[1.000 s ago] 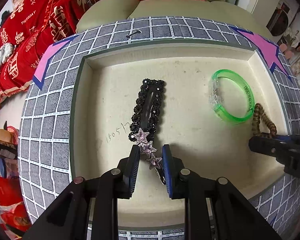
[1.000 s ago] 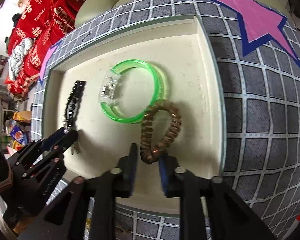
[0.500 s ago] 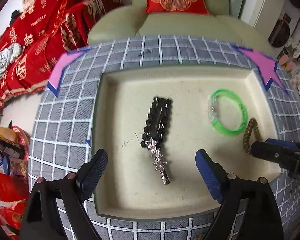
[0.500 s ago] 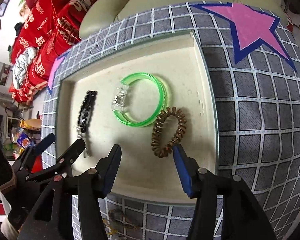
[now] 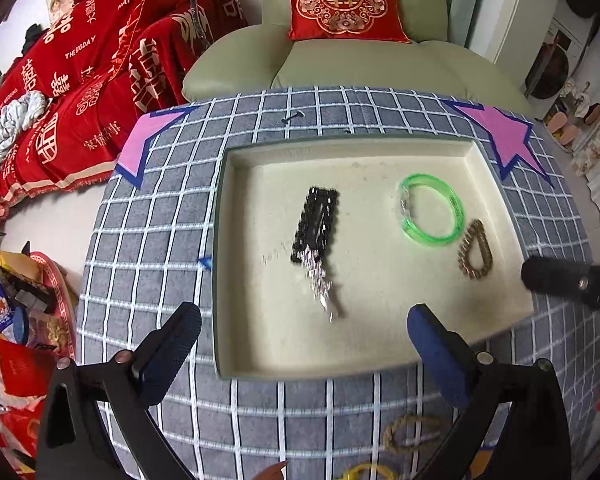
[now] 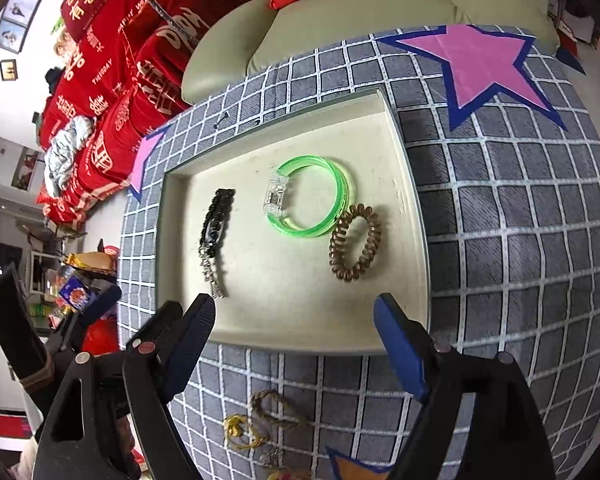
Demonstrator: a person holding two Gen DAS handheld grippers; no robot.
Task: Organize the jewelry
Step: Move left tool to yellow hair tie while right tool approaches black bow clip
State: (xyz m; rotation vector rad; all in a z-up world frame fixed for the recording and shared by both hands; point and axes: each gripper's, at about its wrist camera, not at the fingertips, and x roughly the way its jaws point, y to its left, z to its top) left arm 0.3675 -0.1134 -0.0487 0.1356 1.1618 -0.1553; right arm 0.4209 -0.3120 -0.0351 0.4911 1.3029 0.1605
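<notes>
A cream tray (image 5: 244,344) (image 6: 300,332) lies on the grid-patterned cloth. In it lie a black beaded hair clip (image 5: 318,220) (image 6: 217,220), a silver star clip (image 5: 322,284) (image 6: 211,276) at its near end, a green bangle (image 5: 430,210) (image 6: 312,196) and a brown coil hair tie (image 5: 476,252) (image 6: 355,248). My left gripper (image 5: 304,350) is open and empty above the tray's near edge. My right gripper (image 6: 296,340) is open and empty, near the tray's front edge, its tip showing in the left wrist view (image 5: 572,280).
Loose jewelry lies on the cloth in front of the tray: a brown cord loop (image 6: 276,406) (image 5: 412,434) and a yellow piece (image 6: 240,432). Pink stars (image 6: 476,64) mark the cloth's corners. A sofa with a red cushion (image 5: 340,0) stands behind.
Both grippers opened, letting go of the star clip and the coil hair tie, and drew back and up from the tray. The items stay in the tray.
</notes>
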